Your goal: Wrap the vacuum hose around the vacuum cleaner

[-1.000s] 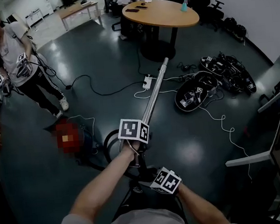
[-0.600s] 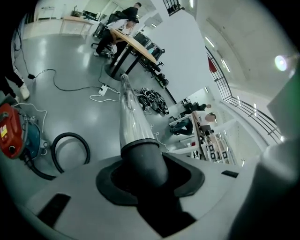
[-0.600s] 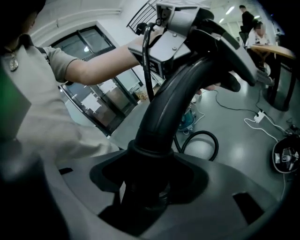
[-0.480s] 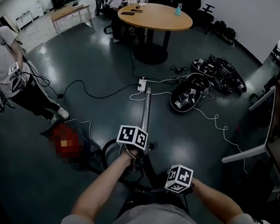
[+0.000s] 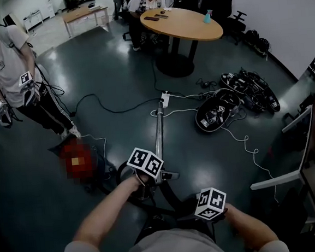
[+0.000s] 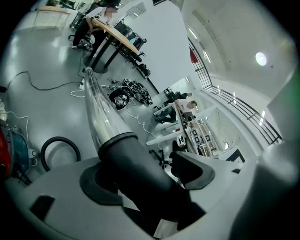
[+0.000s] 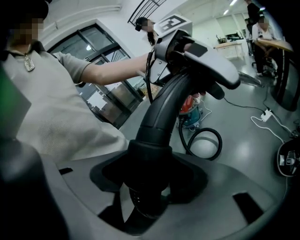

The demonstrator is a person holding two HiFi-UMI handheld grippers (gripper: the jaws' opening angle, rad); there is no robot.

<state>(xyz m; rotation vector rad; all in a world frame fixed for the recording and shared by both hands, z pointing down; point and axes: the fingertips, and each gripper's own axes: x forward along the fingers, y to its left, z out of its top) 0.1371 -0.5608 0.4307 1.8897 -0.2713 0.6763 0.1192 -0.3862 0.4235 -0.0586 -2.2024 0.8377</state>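
Observation:
The vacuum's metal wand [image 5: 159, 131] slants from the floor up to its black curved handle [image 6: 136, 164]. My left gripper [image 6: 147, 176] stands open around that handle. Its jaws have just been opening; the handle rests against one pad with a gap on the other side. My right gripper [image 7: 150, 183] is shut on the black hose cuff [image 7: 150, 159] just below the handle. The black hose loops [image 5: 120, 172] on the floor toward the red and teal vacuum body [image 7: 194, 112], which sits to my left.
A person [image 5: 15, 64] wearing grippers stands at the far left. A round wooden table [image 5: 181, 23] with seated people is at the back. A power strip with cables [image 5: 166, 98] and a pile of black gear [image 5: 237, 94] lie beyond the wand. A desk edge [image 5: 283, 180] juts in at right.
The wand's far end has swung left, from slanting up-right to nearly straight ahead. My right gripper has shifted to the right. The left gripper has turned on the handle.

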